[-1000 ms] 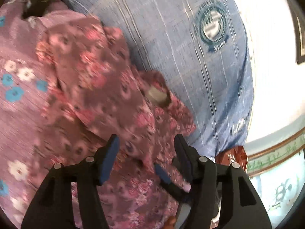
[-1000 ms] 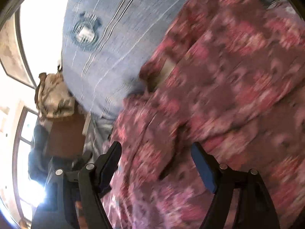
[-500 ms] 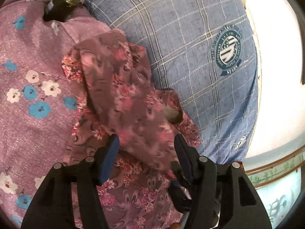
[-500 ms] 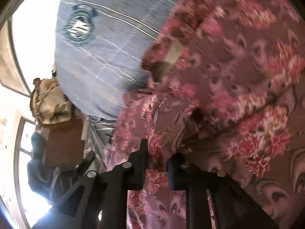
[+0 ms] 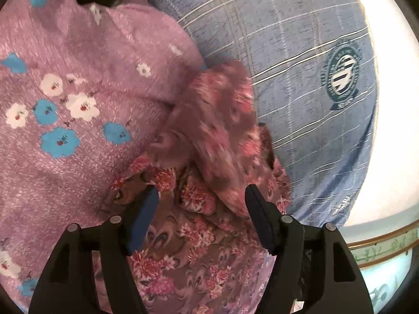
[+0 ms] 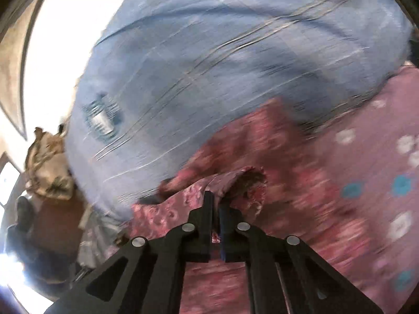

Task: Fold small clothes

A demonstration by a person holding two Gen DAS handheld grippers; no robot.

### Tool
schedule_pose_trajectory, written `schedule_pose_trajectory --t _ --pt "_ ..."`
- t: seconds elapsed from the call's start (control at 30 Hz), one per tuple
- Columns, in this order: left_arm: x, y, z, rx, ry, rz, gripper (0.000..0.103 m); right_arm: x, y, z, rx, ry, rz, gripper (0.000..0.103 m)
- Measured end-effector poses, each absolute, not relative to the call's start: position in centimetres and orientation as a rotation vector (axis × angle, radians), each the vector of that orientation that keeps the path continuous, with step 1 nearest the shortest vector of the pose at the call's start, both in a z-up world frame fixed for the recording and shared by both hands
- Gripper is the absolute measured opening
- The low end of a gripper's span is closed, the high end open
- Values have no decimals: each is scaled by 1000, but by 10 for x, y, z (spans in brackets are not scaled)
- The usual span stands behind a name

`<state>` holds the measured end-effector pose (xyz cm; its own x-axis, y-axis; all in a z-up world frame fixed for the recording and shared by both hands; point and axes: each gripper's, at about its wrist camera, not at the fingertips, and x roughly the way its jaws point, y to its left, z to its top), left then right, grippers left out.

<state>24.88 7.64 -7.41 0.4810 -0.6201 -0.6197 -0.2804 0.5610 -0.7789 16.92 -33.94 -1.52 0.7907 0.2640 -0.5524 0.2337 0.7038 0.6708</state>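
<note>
Pinching the floral garment (image 6: 235, 180), the right gripper (image 6: 215, 204) is clamped; left gripper (image 5: 201, 201) apart, crest (image 5: 343, 76) lettering unreadable

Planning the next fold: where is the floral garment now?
In the left wrist view, the floral garment lies bunched at centre-bottom, between the lilac flowered bedspread and the blue checked pillow.

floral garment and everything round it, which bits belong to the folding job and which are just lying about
Part of the job:
- dark floral garment, being folded
- right gripper, fingers pinched on its edge
- left gripper, fingers spread over it, having just opened further

Just lying about:
- blue checked pillow
- pink flowered bedspread
- beige patterned bag
</note>
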Motion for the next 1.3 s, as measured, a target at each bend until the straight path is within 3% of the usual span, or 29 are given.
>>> schedule_pose_trajectory --t 0.1,0.23,0.27,0.3,0.43,0.47,0.5,0.53,0.57,0.77,0.87,0.97,1.13,1.17,1.2,1.23,1.3 --pt "255 72 -80 -998 1087 -224 68 169 -366 -41 856 733 -9 5" --pt "264 68 -76 -975 1042 -203 68 166 -378 -63 968 737 11 18" --pt "265 67 -76 -968 1037 -203 68 168 -380 -69 992 758 6 39" --pt "266 67 -77 -969 1034 -202 68 170 -379 -74 995 777 -9 53" --pt "271 68 -80 -974 1021 -205 66 185 -369 -77 935 780 -6 53" --pt "271 68 -80 -975 1015 -203 61 190 -364 -75 904 780 12 50" --pt "271 69 -78 -978 1006 -208 34 196 -356 -72 856 790 34 26" --pt "272 70 -76 -979 998 -225 16 203 -346 -67 775 812 50 4" --pt "272 71 -73 -982 996 -239 7 208 -339 -61 715 830 63 2" --pt "263 65 -62 -898 1080 -142 7 185 -350 13 621 597 62 2" --pt "263 56 -85 -880 1194 -110 7 199 -356 -20 537 747 -40 2" --pt "256 63 -79 -911 1198 -103 10 204 -360 -64 530 895 -121 3" --pt "233 77 -34 -941 1056 -129 11 180 -366 -46 659 774 -154 15" --pt "232 75 -26 -917 1023 -147 17 174 -366 -38 678 726 -137 20" --pt "233 70 -18 -872 992 -176 32 175 -365 -31 685 697 -118 27" --pt "237 64 -15 -802 977 -197 40 176 -358 -26 688 679 -71 32" --pt "244 53 -28 -723 1016 -183 43 181 -346 -26 661 703 -19 38"
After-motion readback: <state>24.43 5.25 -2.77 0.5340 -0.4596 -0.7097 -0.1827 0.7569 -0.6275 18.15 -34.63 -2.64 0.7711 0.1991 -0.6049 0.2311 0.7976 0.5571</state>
